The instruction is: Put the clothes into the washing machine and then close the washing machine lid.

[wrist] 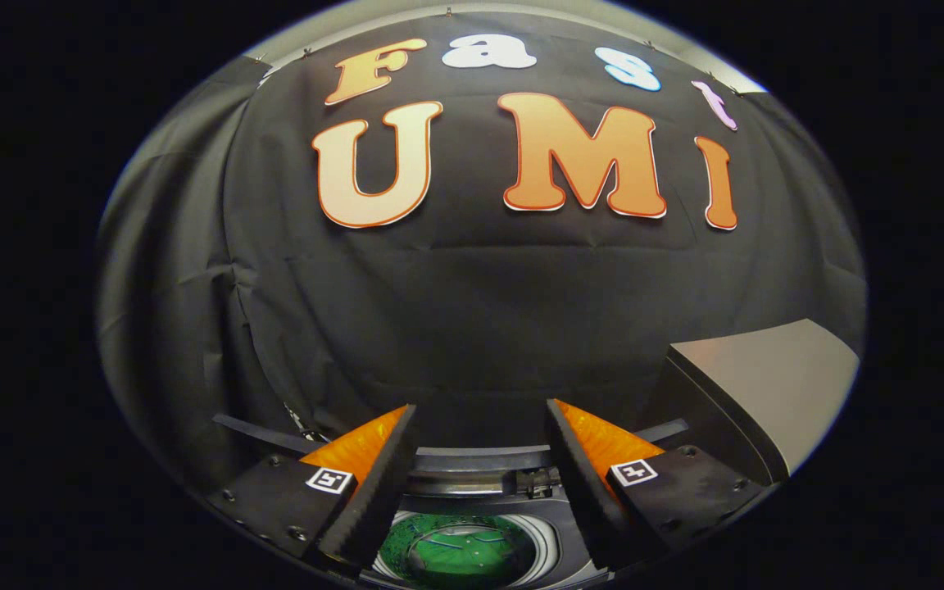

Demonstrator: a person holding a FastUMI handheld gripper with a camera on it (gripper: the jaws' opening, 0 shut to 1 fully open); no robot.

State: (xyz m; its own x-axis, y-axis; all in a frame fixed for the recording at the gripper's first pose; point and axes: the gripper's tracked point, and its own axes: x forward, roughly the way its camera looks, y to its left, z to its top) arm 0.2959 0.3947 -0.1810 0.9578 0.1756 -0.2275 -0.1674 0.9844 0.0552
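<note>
My gripper [482,410] hangs open above the washing machine, with nothing between its fingers. Below and between the fingers lies the machine's round drum opening [464,551], and something green shows inside it. The back rim of the machine's top [480,460] runs between the two fingers. To the right, beyond the right finger, the grey lid [767,385] stands raised and tilted back.
The booth's black cloth wall [472,311] hangs close behind the machine and takes up most of the space ahead. A thin dark bar [255,433] reaches in behind the left finger.
</note>
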